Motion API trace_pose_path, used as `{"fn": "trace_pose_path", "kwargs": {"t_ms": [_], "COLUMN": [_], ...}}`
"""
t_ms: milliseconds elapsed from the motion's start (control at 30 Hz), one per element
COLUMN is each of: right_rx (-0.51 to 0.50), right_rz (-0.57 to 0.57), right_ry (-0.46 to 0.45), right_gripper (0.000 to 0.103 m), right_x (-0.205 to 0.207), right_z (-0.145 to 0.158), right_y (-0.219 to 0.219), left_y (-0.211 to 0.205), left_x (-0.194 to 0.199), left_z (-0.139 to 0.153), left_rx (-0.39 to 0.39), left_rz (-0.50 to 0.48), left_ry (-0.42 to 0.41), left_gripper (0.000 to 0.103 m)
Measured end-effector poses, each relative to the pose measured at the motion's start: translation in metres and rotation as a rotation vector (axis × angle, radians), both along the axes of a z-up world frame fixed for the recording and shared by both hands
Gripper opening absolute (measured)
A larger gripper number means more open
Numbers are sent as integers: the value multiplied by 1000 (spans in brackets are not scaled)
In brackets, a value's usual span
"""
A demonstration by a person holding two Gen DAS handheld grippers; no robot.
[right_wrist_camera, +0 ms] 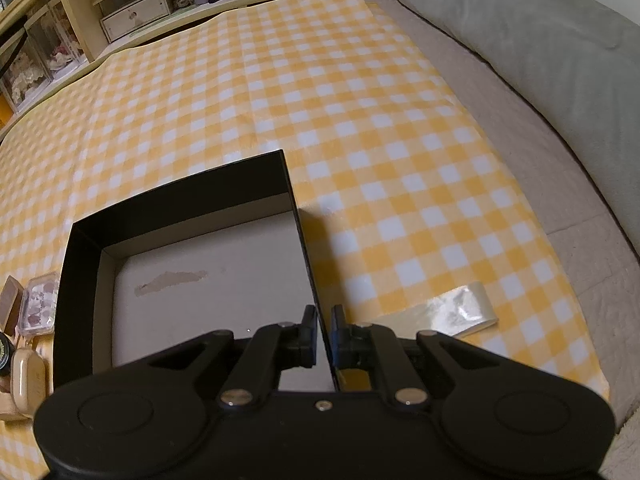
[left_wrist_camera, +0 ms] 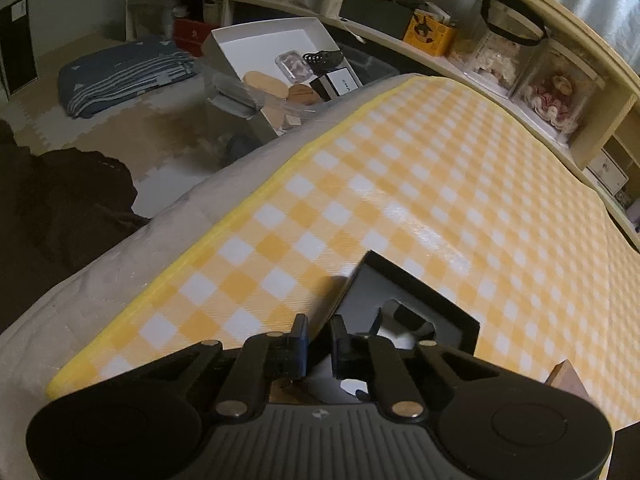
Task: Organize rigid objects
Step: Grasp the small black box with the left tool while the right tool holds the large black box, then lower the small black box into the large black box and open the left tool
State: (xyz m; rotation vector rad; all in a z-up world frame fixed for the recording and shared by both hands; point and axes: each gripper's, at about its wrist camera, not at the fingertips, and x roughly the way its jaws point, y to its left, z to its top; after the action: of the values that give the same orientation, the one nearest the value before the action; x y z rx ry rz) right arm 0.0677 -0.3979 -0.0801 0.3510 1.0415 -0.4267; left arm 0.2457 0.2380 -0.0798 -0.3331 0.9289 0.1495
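On checked cloth (right_wrist_camera: 360,100), black box (right_wrist_camera: 180,200), pale scuffed floor, right hand-held gripper (right_wrist_camera: 323,334) pinching wall

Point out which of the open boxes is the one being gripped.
The black box with the bare pale floor: the right gripper is clamped on its right wall. The white box off the mat holds small items, ungripped.

Open box (right_wrist_camera: 192,280) on checked cloth (right_wrist_camera: 360,120), small containers (right_wrist_camera: 38,306) just left, shelves (right_wrist_camera: 132,4) behind.
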Motion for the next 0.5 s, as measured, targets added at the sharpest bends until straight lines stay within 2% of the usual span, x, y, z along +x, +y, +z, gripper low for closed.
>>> {"fn": "trace_pose_path", "kwargs": {"t_ms": [67,200,400,500], "right_rx": [-2,1,0,1], "right_rz": [2,1,1,1], "right_ry": [1,0,0,-1], "right_gripper": [8,8,8,8], "right_x": [0,0,1,1], "right_z": [0,-1,-1,-1], "right_y": [0,0,0,0], "left_y": [-1,2,-4,-14], "left_x": [0,-7,-13,-15], "left_z": [0,0,12,24], "left_rx": [-24,-152,-242,-259], "left_rz": [-2,25,23,-1], "left_ry": [3,2,-20,-36], "left_gripper": [8,5,5,5]}}
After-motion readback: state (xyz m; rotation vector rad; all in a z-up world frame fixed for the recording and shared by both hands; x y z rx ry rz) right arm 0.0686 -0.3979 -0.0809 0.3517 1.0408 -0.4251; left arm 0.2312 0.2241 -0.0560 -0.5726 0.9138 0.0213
